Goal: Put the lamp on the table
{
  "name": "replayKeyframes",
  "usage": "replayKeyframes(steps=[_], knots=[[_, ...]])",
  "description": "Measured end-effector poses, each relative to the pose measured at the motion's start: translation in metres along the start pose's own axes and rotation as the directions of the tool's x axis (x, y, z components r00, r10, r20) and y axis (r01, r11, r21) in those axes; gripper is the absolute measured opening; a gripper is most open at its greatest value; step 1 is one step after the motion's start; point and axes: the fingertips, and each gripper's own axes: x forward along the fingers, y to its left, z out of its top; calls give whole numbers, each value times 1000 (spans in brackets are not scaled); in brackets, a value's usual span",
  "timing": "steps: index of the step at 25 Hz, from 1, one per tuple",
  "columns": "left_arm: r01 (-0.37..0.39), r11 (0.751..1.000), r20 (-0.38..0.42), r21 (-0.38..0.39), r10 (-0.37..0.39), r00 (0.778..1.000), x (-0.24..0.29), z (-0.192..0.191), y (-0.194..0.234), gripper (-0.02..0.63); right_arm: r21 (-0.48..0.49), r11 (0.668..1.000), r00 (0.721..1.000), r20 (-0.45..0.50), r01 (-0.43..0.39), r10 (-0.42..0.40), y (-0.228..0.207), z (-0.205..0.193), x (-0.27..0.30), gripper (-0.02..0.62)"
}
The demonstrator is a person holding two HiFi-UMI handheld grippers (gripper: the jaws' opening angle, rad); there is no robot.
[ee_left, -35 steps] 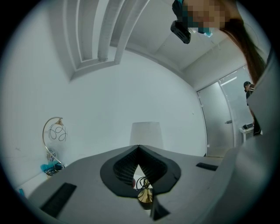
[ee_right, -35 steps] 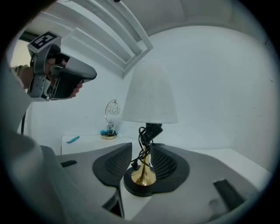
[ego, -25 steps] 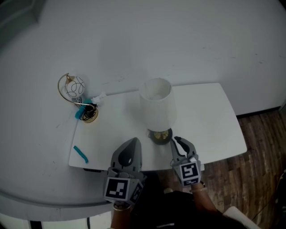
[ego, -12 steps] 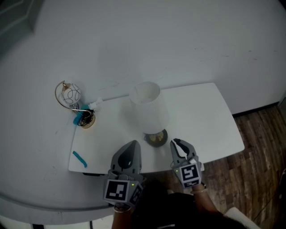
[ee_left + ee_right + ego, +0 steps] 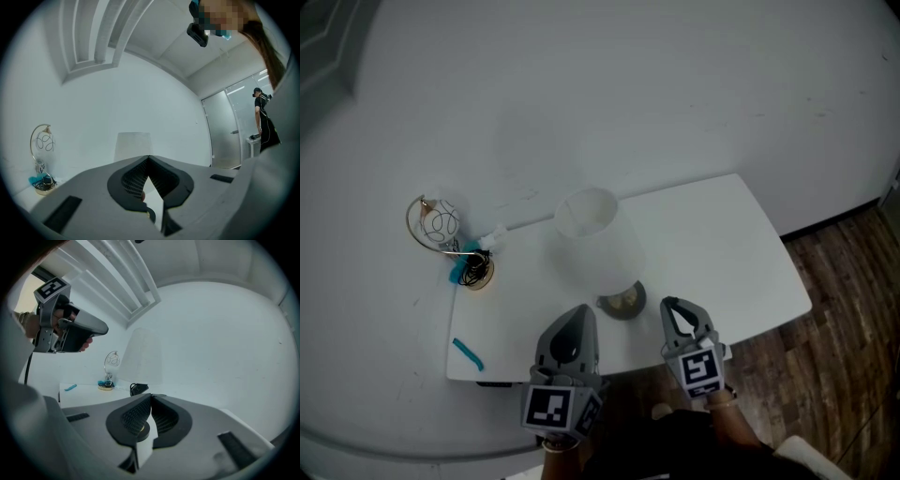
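A lamp with a white shade (image 5: 591, 234) and a dark round base (image 5: 622, 302) stands upright on the white table (image 5: 722, 244), near its front edge. My right gripper (image 5: 673, 305) is just right of the base, apart from it. Its jaws have just been closing and are now shut with nothing between them. My left gripper (image 5: 578, 309) hovers left of the base, shut and empty. In the left gripper view the shade (image 5: 133, 146) stands beyond the closed tips (image 5: 149, 158). In the right gripper view the shade (image 5: 140, 357) rises above the closed tips (image 5: 151, 395).
A gold wire-hoop lamp (image 5: 441, 225) with a round base and dark cord (image 5: 475, 272) stands at the table's far left corner. A teal strip (image 5: 467, 352) lies near the front left corner. Wooden floor (image 5: 844, 309) shows to the right. A person (image 5: 263, 124) stands by a far door.
The right gripper's jaws have closed, and it has drawn a little away from the lamp base. The lamp stands alone on the table.
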Motion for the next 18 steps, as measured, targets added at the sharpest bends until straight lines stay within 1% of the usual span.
replayKeyframes(steps=[6, 10, 15, 18], knots=[[13, 1000, -26, -5, -13, 1000, -6, -3, -8, -2, -9, 1000, 1000, -20, -7, 6, 5, 0, -13, 2], [22, 1000, -20, -7, -23, 1000, -11, -2, -13, -2, -30, 999, 999, -33, -11, 10, 10, 0, -21, -1], [32, 999, -14, -2, -32, 999, -21, -1, -17, -2, -40, 999, 1000, -2, -7, 6, 15, 7, -32, -2], [30, 1000, -13, -7, -30, 999, -28, 1, -18, -2, -47, 999, 1000, -25, -3, 2, 18, 6, -38, -3]])
